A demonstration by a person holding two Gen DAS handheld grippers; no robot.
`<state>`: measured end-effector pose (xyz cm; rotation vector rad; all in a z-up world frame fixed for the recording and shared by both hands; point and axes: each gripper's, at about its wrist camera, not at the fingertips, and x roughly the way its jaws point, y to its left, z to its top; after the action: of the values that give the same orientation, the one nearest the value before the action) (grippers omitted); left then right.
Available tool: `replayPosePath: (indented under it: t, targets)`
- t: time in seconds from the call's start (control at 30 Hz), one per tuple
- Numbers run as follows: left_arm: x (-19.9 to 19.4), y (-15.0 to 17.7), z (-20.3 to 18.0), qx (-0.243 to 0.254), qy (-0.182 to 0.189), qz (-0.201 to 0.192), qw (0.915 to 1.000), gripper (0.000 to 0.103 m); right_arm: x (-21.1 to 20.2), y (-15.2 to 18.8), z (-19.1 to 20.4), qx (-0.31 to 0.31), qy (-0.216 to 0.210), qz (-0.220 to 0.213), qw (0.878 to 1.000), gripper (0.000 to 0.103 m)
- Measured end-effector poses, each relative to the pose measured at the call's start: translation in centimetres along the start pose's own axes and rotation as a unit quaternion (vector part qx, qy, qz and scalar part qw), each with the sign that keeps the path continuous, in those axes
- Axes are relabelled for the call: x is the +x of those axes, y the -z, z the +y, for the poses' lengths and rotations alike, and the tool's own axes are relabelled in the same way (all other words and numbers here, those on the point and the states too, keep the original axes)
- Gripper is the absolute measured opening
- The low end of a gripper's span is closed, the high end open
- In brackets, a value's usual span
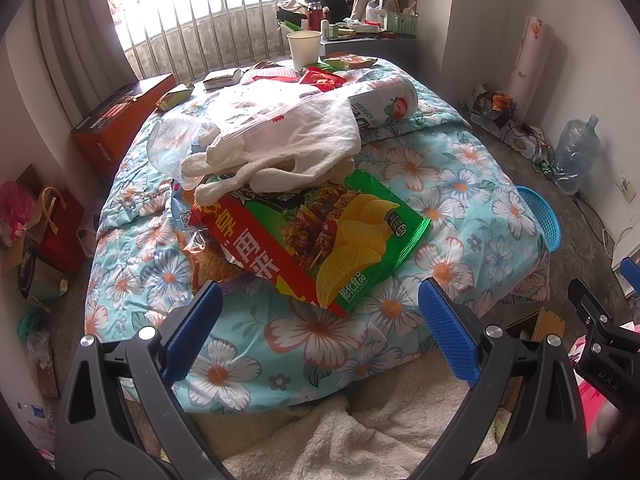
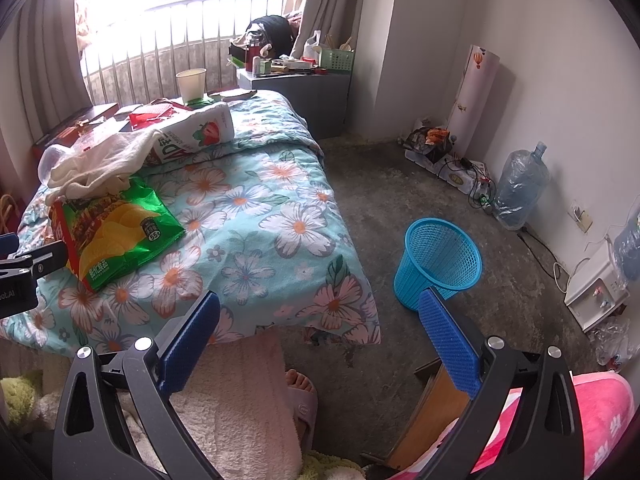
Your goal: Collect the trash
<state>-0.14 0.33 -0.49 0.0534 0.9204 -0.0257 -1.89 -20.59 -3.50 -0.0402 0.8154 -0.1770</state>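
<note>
The left tool (image 1: 320, 312) hung wide open over the near edge of the bed (image 1: 472, 184), holding nothing, its blue fingers (image 1: 448, 328) spread to either side of a green chip bag (image 1: 340, 236). We saw that bag lying flat on the flowered quilt, its far end tucked under a cream towel (image 1: 280, 136). A crumpled orange wrapper (image 1: 208, 260) lay just beside the bag on its left, partly under it. Farther up the bed rested a white strawberry-printed bag (image 1: 384, 100), and beyond it a paper cup (image 1: 304, 49) stood among red wrappers (image 1: 320, 79).

Our right tool (image 2: 320, 320) was also open and empty, held past the foot corner of the bed, above the bare floor (image 2: 400, 184). A blue mesh wastebasket (image 2: 436, 260) stood on that floor, apart from the bed and tilted slightly. In the right wrist view, the chip bag (image 2: 120, 236) sat well to the left of the basket. A foot in a slipper (image 2: 302, 396) showed below.
</note>
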Motion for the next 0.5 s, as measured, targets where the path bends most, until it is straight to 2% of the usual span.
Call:
replayPosePath:
  t: [0.33,0.5]
  targets:
    - [1.1,0.1,0.3,-0.001,0.006,0.002,1.0000,0.094,0.7,-1.5,-0.1,0.004,0.000,-0.002,1.000,0.097]
    - [1.2,-0.7,1.5,-0.013,0.033,-0.019,0.9992,0.094,0.8,-3.2,0.8,0.008,-0.018,-0.024,1.000,0.097]
